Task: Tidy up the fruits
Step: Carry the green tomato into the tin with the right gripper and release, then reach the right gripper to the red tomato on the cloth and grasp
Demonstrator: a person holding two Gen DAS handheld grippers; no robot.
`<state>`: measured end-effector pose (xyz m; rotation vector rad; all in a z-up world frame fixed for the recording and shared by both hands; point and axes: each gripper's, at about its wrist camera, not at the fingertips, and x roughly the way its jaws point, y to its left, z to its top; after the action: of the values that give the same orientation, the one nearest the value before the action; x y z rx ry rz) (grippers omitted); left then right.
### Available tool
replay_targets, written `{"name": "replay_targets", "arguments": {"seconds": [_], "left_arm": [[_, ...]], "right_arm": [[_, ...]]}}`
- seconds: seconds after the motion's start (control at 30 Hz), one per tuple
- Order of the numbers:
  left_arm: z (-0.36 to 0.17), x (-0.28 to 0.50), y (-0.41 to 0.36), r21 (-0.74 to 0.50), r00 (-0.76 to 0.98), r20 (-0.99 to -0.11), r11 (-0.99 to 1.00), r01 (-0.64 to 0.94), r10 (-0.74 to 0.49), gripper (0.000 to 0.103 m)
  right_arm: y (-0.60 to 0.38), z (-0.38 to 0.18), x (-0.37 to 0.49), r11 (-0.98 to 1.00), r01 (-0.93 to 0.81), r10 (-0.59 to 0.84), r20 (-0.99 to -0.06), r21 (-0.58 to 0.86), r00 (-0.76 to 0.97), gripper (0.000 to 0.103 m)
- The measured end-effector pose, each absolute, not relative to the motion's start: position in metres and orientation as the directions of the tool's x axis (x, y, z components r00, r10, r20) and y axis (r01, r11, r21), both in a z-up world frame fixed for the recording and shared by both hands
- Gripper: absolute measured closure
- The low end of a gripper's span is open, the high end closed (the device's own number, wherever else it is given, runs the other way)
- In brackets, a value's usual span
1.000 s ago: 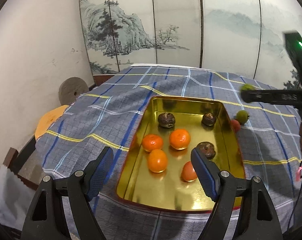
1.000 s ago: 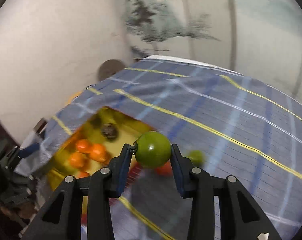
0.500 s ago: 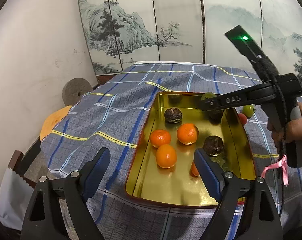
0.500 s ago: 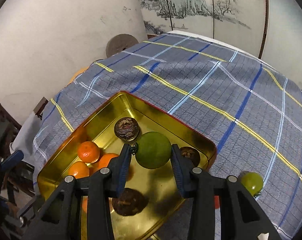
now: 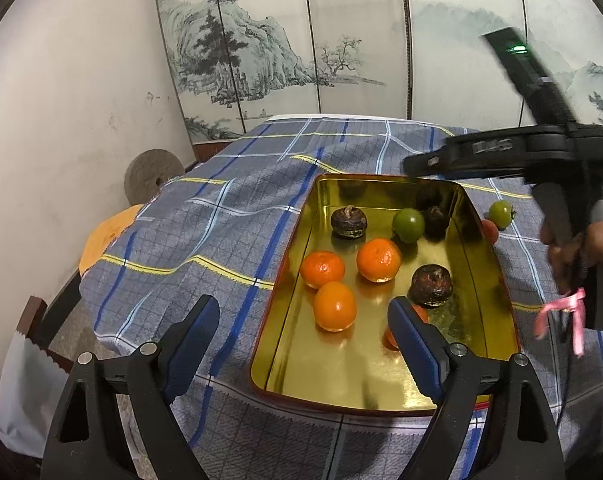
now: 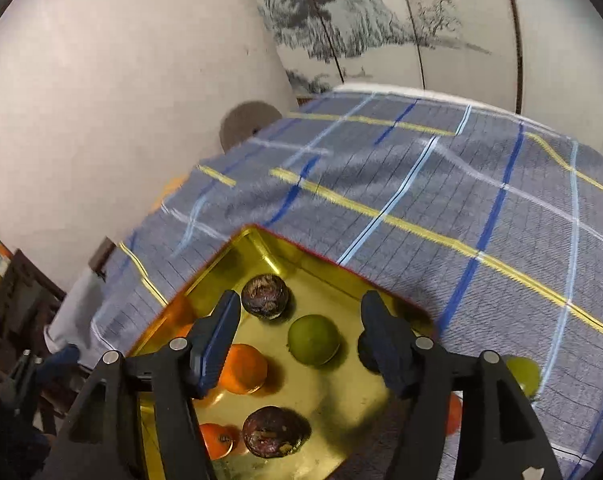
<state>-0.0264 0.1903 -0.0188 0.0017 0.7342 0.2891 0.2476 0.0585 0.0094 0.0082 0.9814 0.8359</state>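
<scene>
Free room and obstacles around the gold tray on the cloth-covered bench.

The near half of the gold tray (image 5: 341, 384) floor lies bare, giving open passage between the left tongs (image 5: 303, 344), whose jaws stand wide apart. Farther in, three oranges (image 5: 333, 305) cluster close together at mid-tray, flanked by dark fruits (image 5: 430, 285); gaps between them are narrow. The green fruit (image 6: 313, 339) sits free between the spread jaws of the right tongs (image 6: 299, 340), near a dark fruit (image 6: 265, 295) by the far corner. The right tongs hang above the tray's far right rim. The plaid cloth (image 5: 205, 232) left of the tray is bare; another green fruit (image 5: 500, 213) lies right of the rim.
</scene>
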Motion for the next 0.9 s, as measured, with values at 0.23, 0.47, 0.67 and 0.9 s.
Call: {"name": "replay_targets", "arguments": {"seconds": [0.23,0.47,0.67,0.9], "left_arm": [[-0.02,-0.023,0.19,0.089,0.705,-0.665,0.964,-0.252,0.246,0.016],[-0.02,-0.02,0.181,0.071,0.706,-0.672,0.968,-0.239,0.223,0.016],[-0.02,-0.019,0.177,0.088,0.706,-0.672,0.97,-0.225,0.224,0.016],[-0.024,-0.015,0.177,0.095,0.697,-0.682,0.972,-0.217,0.222,0.016]], "right_arm": [[-0.011,0.022,0.226,0.704,-0.598,0.66,-0.665,0.383,0.35,0.043],[-0.061,-0.009,0.207,0.759,-0.55,0.591,-0.724,0.35,0.355,0.043],[-0.051,-0.021,0.215,0.758,-0.559,0.579,-0.743,0.338,0.335,0.046],[-0.03,-0.037,0.23,0.758,-0.59,0.539,-0.777,0.278,0.326,0.055]]}}
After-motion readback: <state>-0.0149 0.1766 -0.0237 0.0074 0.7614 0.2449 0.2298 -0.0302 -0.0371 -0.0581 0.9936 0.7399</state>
